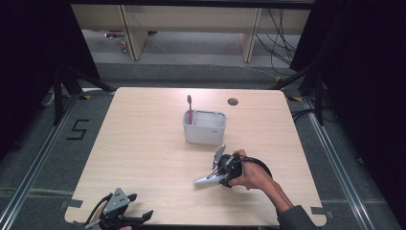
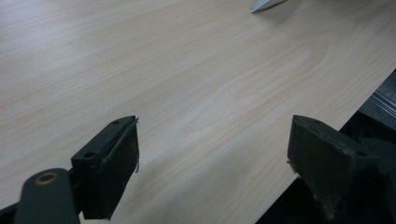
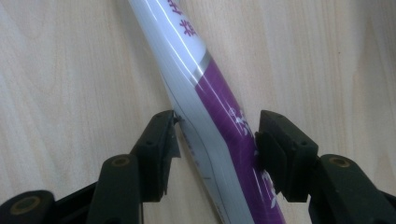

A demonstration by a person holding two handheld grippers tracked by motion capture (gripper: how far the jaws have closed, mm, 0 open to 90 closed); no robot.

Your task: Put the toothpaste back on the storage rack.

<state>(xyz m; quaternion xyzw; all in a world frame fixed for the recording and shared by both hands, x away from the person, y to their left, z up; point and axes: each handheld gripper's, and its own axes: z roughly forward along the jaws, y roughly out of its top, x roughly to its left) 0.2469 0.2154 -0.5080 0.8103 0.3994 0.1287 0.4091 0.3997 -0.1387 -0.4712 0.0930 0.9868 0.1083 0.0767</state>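
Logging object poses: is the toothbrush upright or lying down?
Upright: the toothbrush stands in the holder, red head upward, leaning against its left rim.

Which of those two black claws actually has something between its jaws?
The right gripper: its jaws sit on either side of the white and purple tube lying on the table. The left gripper is open over bare wood.

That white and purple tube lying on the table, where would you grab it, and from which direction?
Grip the toothpaste tube across its body, from above. It lies flat on the table, so only its two long sides are free for the jaws. The right gripper already stands that way, one jaw on each side of the tube. Gripping nearer the fuller middle than the flat, thin tail would probably hold it more steadily.
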